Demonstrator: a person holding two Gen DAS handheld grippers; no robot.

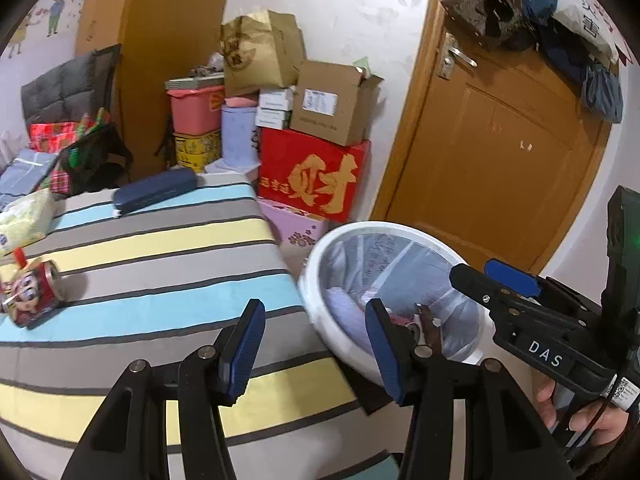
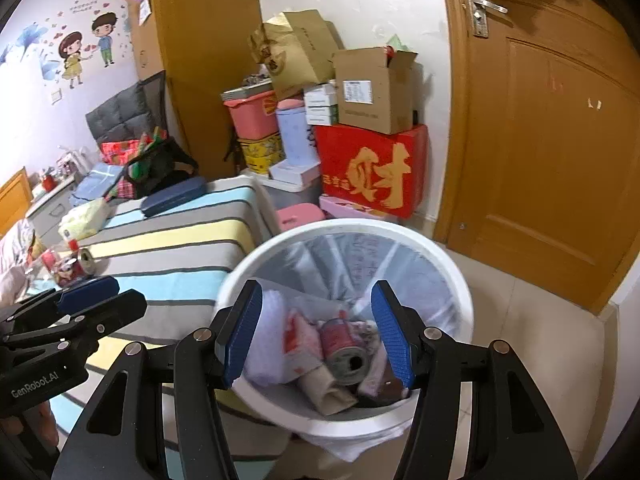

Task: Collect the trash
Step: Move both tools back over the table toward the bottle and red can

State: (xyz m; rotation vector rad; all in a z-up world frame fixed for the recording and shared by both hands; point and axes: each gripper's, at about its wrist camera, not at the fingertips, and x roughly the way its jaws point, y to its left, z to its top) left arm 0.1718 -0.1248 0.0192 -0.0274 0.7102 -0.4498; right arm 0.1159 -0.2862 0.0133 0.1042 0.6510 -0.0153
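The right tongs [image 2: 316,332] hang spread and empty over the white bin [image 2: 448,276]. Straight below them in its liner lie a red can [image 2: 344,348], a pale wrapper [image 2: 300,336] and crumpled paper. The left tongs [image 1: 316,344] are spread too, with nothing between the pads, above the edge of the striped bed [image 1: 160,240], with the bin just to their right. Another red can [image 1: 32,292] lies on its side on the bed, well off to their left, near a pale packet [image 1: 24,216]. A dark blue case [image 1: 154,190] lies further ahead of them.
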